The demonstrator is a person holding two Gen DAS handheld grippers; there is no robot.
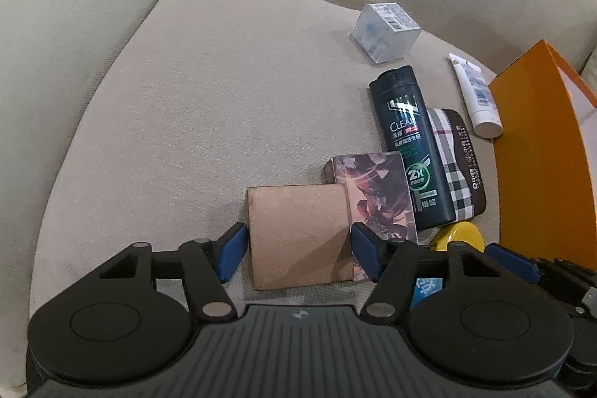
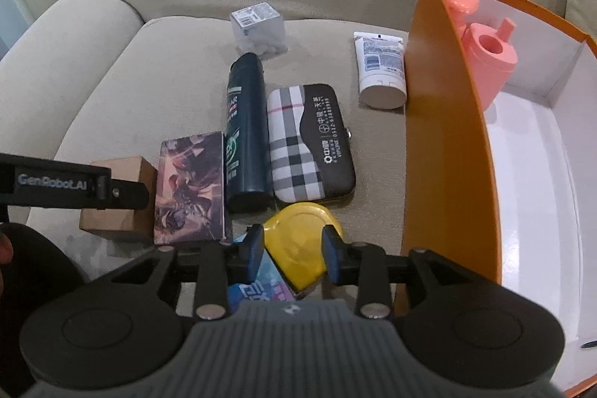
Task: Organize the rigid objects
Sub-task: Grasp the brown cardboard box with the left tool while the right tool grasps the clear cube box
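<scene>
beige surface: sofa seat cushion (image 1: 194,122), fabric, carrying all loose items; backrest and armrest behind and to the side.
left gripper (image 1: 298,250): jaws straddle the brown cardboard box (image 1: 298,234), blue pads at both side faces; whether the pads press on it or only sit alongside cannot be told. from the right wrist view its black arm crosses in front of the same box.
brown cardboard box position: resting on the cushion, leftmost in the row, just beside the patterned purple box (image 2: 190,185).
right gripper (image 2: 293,248): jaws part-way apart, one blue pad on each side of the yellow round item (image 2: 298,241); firm contact not confirmed.
yellow round item position: near edge of the cushion, lying partly over a blue printed packet (image 2: 257,286), in front of the dark shampoo bottle (image 2: 244,133) and the plaid case (image 2: 306,144).
row order, left to right: brown cardboard box, patterned purple box, dark shampoo bottle lying flat, plaid case; neighbours touching or nearly so.
further back: clear plastic cube box (image 2: 257,28) beyond the bottle's end; white tube (image 2: 380,69), lying just beside the orange wall.
orange box (image 2: 440,122): open, white inside, at the right of the cushion; holds a pink container (image 2: 488,58).
</scene>
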